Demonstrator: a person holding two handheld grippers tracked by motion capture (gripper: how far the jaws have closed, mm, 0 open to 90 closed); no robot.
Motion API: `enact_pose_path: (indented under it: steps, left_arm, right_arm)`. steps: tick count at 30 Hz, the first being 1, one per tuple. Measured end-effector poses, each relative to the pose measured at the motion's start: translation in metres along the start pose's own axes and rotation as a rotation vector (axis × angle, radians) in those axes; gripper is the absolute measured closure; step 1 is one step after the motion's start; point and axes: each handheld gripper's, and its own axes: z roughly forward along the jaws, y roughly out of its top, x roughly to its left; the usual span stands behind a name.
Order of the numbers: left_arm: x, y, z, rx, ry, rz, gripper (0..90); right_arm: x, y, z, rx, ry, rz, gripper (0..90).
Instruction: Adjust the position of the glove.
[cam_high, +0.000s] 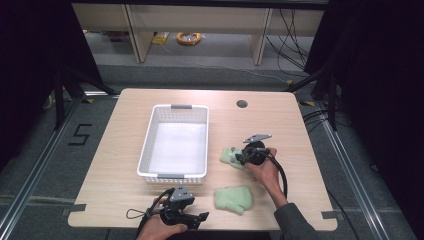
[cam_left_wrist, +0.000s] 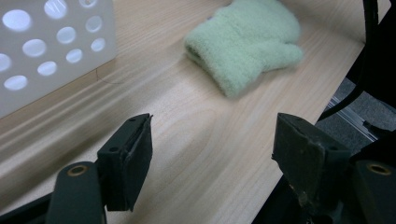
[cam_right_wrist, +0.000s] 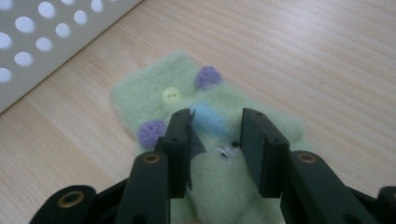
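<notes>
Grasp step: my right gripper (cam_right_wrist: 215, 135) is down over the decorated mitten (cam_right_wrist: 187, 100) beside the basket (cam_high: 172, 176), toward the table's right edge, jaws part-closed astride its fleece, grip unconfirmed. Next: pinch, lift. My left gripper (cam_left_wrist: 212, 154) waits wide open, empty, at the near edge, plain mitten (cam_left_wrist: 245, 44) ahead.

Two green mittens (cam_high: 233, 199) (cam_high: 230, 155), one white basket (cam_high: 148, 152)
</notes>
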Motion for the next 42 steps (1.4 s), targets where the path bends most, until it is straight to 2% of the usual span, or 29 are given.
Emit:
enact_pose_path:
  steps: [2,4,5,7,8,9,12,13,14,15,16,17,18,19,20,22,23,24,25,26,27,28,29,31,34,35,38,41,42]
  left_arm:
    - [0.002,0.000,-0.001,0.019,0.011,0.004,28.0]
    - [0.002,0.000,-0.001,0.015,0.013,0.015,28.1]
    - [0.001,0.000,0.000,0.008,0.015,-0.002,28.0]
    - [-0.001,0.000,0.001,-0.014,0.003,-0.008,28.1]
    - [-0.001,0.000,0.001,-0.012,0.005,-0.006,28.0]
    - [-0.001,-0.001,0.002,-0.011,0.003,-0.002,28.0]
    - [0.001,-0.001,0.000,0.020,0.009,0.028,28.0]
    - [0.000,-0.001,0.001,0.013,0.004,0.011,28.0]
    - [-0.001,-0.002,0.001,0.006,0.000,-0.003,28.0]
    - [-0.001,-0.001,0.001,0.004,-0.001,0.012,28.1]
    - [-0.001,-0.002,0.001,0.007,0.000,0.001,28.1]
    - [0.000,-0.001,0.000,0.009,0.001,0.023,28.1]
    - [0.000,-0.001,0.000,0.005,0.009,0.015,28.1]
    - [0.000,0.000,0.000,0.005,0.013,0.023,28.1]
    - [0.000,0.000,0.000,0.005,0.001,0.028,28.2]
    - [0.000,-0.001,0.001,-0.016,0.001,-0.001,28.1]
    - [0.001,-0.001,0.001,-0.007,0.000,0.001,28.2]
    - [0.002,-0.001,0.000,0.004,0.006,0.004,28.1]
    - [0.003,-0.001,0.000,0.005,0.004,0.019,28.1]
    - [0.002,-0.001,0.001,-0.015,0.008,-0.008,28.2]
    - [0.001,-0.001,0.000,-0.003,0.017,-0.005,28.2]
    - [0.002,-0.001,0.001,-0.009,0.003,-0.003,28.1]
    - [0.003,-0.001,0.000,0.011,0.003,0.020,28.1]
    - [0.002,-0.001,0.001,-0.007,0.004,0.004,28.2]
    - [0.004,-0.001,0.001,0.002,0.003,0.013,28.1]
    - [0.004,-0.001,0.001,0.008,0.006,-0.006,28.1]
    - [0.004,-0.001,0.001,-0.006,0.005,-0.013,28.1]
    - [0.004,-0.001,0.001,-0.006,0.003,-0.018,28.1]
    - [0.006,-0.001,-0.001,0.012,0.001,0.008,28.1]
  right_arm:
    - [0.001,-0.001,0.001,-0.012,0.001,0.015,64.8]
    - [0.000,-0.001,0.002,-0.022,-0.001,-0.010,65.2]
    - [0.001,-0.001,-0.001,0.010,0.004,-0.006,65.7]
    - [0.001,-0.002,-0.001,0.005,0.003,-0.001,67.3]
    - [-0.002,-0.003,0.002,-0.020,-0.002,-0.031,68.7]
    - [-0.001,-0.003,-0.001,0.004,0.008,-0.009,69.9]
    - [-0.004,-0.005,0.000,-0.010,0.009,-0.019,74.9]
    - [-0.004,-0.006,0.002,-0.047,0.021,0.008,77.1]
    - [-0.004,-0.005,-0.002,-0.006,0.023,0.008,78.4]
    - [-0.006,-0.006,-0.001,-0.016,0.018,-0.006,79.7]
    - [-0.006,-0.006,-0.002,-0.016,0.025,0.009,80.8]
    - [-0.006,-0.007,-0.002,-0.015,0.027,0.005,81.4]
    - [-0.006,-0.007,-0.002,-0.011,0.028,0.009,82.8]
    - [-0.007,-0.007,-0.001,-0.031,0.024,-0.015,83.3]
    - [-0.006,-0.008,0.001,-0.058,0.018,-0.011,84.0]
    - [-0.006,-0.007,-0.003,-0.042,0.028,-0.007,85.4]
    - [-0.007,-0.008,-0.003,-0.054,0.024,-0.012,86.1]
    - [-0.007,-0.008,-0.003,-0.063,0.023,-0.017,86.3]
    - [-0.007,-0.007,-0.006,-0.042,0.033,0.003,86.4]
    - [-0.009,-0.007,-0.006,-0.051,0.036,-0.020,86.6]
    - [-0.010,-0.007,-0.005,-0.061,0.044,-0.028,86.8]
    - [-0.010,-0.007,-0.006,-0.066,0.042,-0.033,87.0]
    - [-0.008,-0.007,-0.009,-0.049,0.044,0.002,87.1]
    - [-0.010,-0.007,-0.010,-0.059,0.048,-0.012,87.1]
    - [-0.010,-0.007,-0.013,-0.061,0.054,-0.005,87.3]
    - [-0.011,-0.007,-0.013,-0.068,0.053,-0.019,87.3]
    - [-0.011,-0.006,-0.016,-0.084,0.064,-0.018,87.3]
    - [-0.010,-0.003,-0.021,-0.107,0.070,-0.043,87.4]
    - [-0.009,-0.002,-0.024,-0.100,0.078,-0.031,87.4]
